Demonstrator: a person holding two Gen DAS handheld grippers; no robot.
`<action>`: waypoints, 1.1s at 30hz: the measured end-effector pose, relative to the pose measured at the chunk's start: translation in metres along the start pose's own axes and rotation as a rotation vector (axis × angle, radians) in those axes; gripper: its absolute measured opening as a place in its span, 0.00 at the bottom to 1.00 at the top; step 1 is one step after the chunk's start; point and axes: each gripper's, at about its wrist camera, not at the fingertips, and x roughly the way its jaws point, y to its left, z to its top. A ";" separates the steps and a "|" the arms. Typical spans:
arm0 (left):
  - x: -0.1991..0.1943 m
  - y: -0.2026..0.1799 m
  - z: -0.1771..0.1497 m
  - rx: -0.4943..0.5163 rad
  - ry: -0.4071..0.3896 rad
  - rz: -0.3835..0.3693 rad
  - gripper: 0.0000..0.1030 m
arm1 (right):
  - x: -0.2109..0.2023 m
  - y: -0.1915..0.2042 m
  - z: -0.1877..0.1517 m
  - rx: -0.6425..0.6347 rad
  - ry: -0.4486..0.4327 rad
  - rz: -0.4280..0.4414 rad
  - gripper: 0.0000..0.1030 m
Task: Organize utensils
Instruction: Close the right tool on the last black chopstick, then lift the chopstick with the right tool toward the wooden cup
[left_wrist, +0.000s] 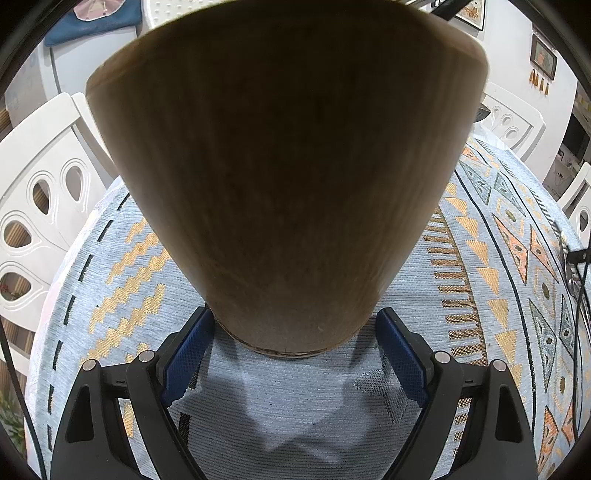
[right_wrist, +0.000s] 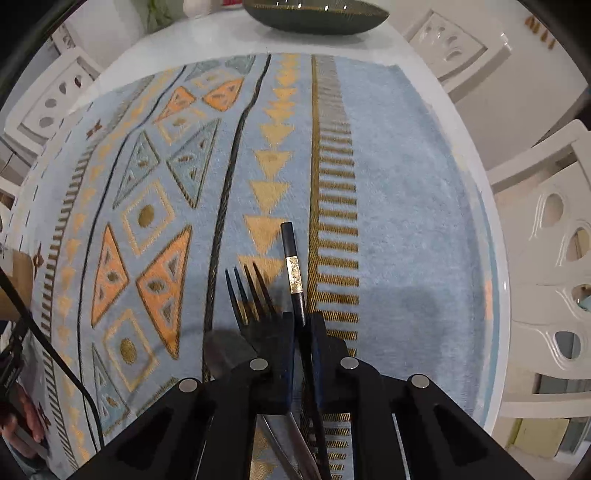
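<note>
In the left wrist view, white chairs (left_wrist: 44, 206) are seen at the far left, beyond the edge of the round tabletop (left_wrist: 40, 332), which is covered by a light blue patterned cloth (left_wrist: 280, 398). A tall wooden holder (left_wrist: 280, 166) stands upright on the cloth and fills the middle of the picture, widening toward its top. The left hand-held gripper (left_wrist: 295, 339) is placed around the holder's base; its blue pads (left_wrist: 188, 354) are seen on either side of the base, the left pad touching the wood and the right pad just beside it, so the holder appears to be grasped low down. At the far right edge some metal cutlery ends (left_wrist: 570, 273) are glimpsed, too small to tell apart.

In the right wrist view, the same patterned cloth is seen from steeply above. A dark fork (right_wrist: 251, 295) lies on the cloth just left of the right hand-held gripper (right_wrist: 303, 325), its tines pointing away. A black chopstick (right_wrist: 293, 269) with a gold band is clamped between the clenched pads and projects forward past them. Below the jaws, silvery utensil handles (right_wrist: 291, 439) are seen. A dark bowl (right_wrist: 314, 14) is set at the far edge of the tabletop, and more white chairs stand at the right.
</note>
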 end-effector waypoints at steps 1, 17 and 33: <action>0.000 0.000 0.000 0.000 0.000 -0.001 0.86 | -0.008 0.000 0.000 0.011 -0.030 0.005 0.07; 0.001 -0.001 0.000 -0.001 0.000 -0.002 0.86 | -0.215 0.068 -0.020 -0.005 -0.607 0.201 0.06; 0.001 -0.001 0.000 -0.003 -0.001 -0.006 0.86 | -0.322 0.228 -0.004 -0.089 -0.991 0.465 0.06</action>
